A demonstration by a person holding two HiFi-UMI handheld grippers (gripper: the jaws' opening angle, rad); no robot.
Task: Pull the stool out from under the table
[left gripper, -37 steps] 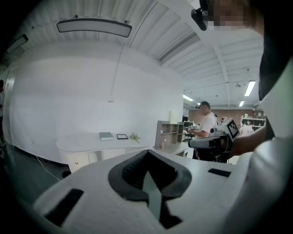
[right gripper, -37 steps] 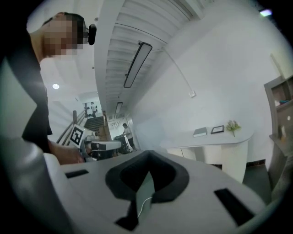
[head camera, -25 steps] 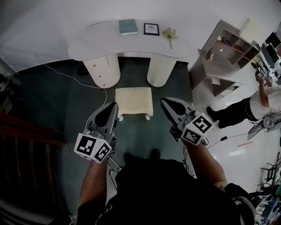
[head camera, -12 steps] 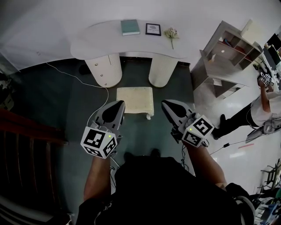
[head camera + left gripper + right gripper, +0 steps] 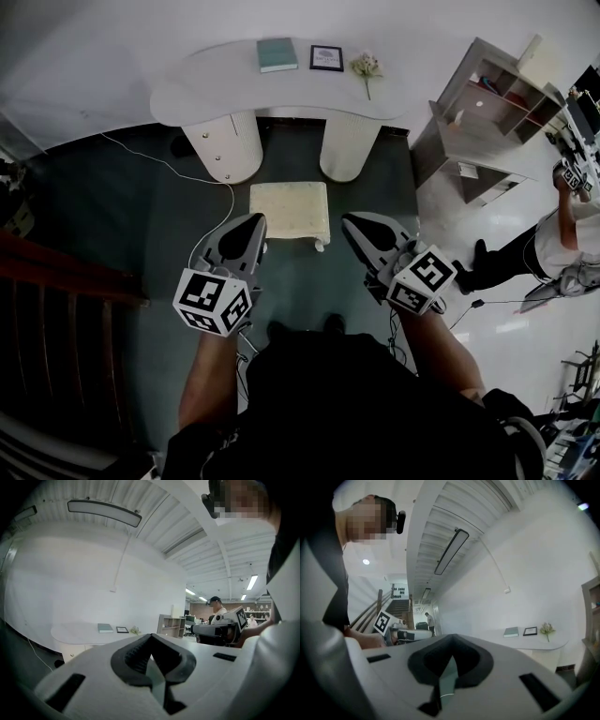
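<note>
Setting: Seen from above, a person stands on a dark floor facing a curved white table [image 5: 187,89] that sits against the far wall.
Stool: A cream padded stool [image 5: 290,208] stands on the floor between the person and the table. It sits just to the near side of the table's pedestals, in line with the gap between them.
Left gripper: The left gripper [image 5: 251,228] has its jaws closed together with nothing between them. Its tip is at the stool's near left corner, and I cannot tell whether it touches.
Right gripper: The right gripper [image 5: 353,228] also has its jaws together and empty. It is just right of the stool's near right corner, a little apart from it.
Progress: The stool appears clear of the tabletop, so the pull looks largely done. Neither gripper grips it. At most a short draw toward the person seems left.
Counts: There is one stool, one table on two pedestals, and two grippers.
On the table: Three things lie along the far edge: one teal book [image 5: 277,54], one framed picture [image 5: 325,58] and one flower sprig [image 5: 366,68].
Surroundings: One shelf unit [image 5: 487,108] stands to the right, and one other person [image 5: 548,246] is at the far right.
</note>
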